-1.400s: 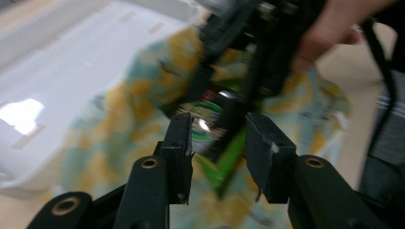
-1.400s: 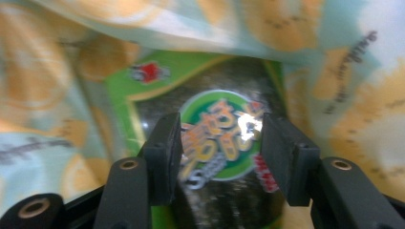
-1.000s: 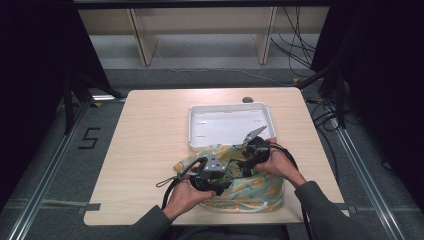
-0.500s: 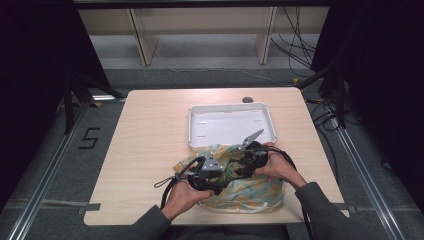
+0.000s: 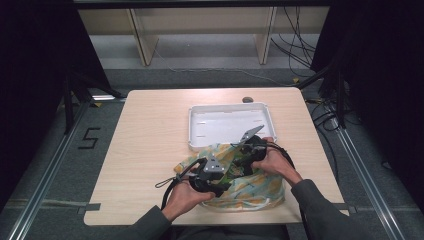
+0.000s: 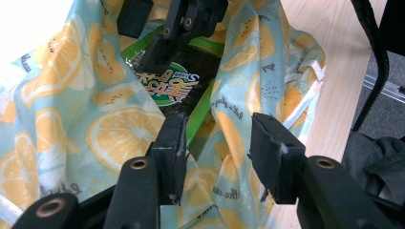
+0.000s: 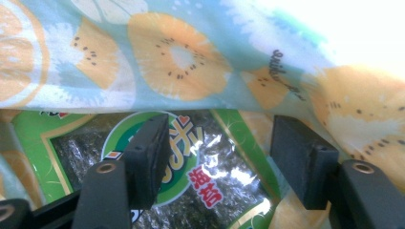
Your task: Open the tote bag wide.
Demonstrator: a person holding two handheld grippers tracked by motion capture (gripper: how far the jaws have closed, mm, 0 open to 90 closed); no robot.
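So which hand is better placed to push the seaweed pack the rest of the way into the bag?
Probably the right. Its gripper sits with open jaws directly over the seaweed pack, while the left gripper straddles a fold of the bag at its mouth.

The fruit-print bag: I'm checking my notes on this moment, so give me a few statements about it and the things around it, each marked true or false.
1. A green seaweed packet sits inside the fruit-print bag. True.
2. The white tray holds several items. False: it is bare.
3. The bag lies at the near edge of the table. True.
4. The right gripper is clamped on the packet. False: its jaws, just opening, stand apart with the packet behind them.
5. The bag is plain white. False: blue with orange fruit slices.
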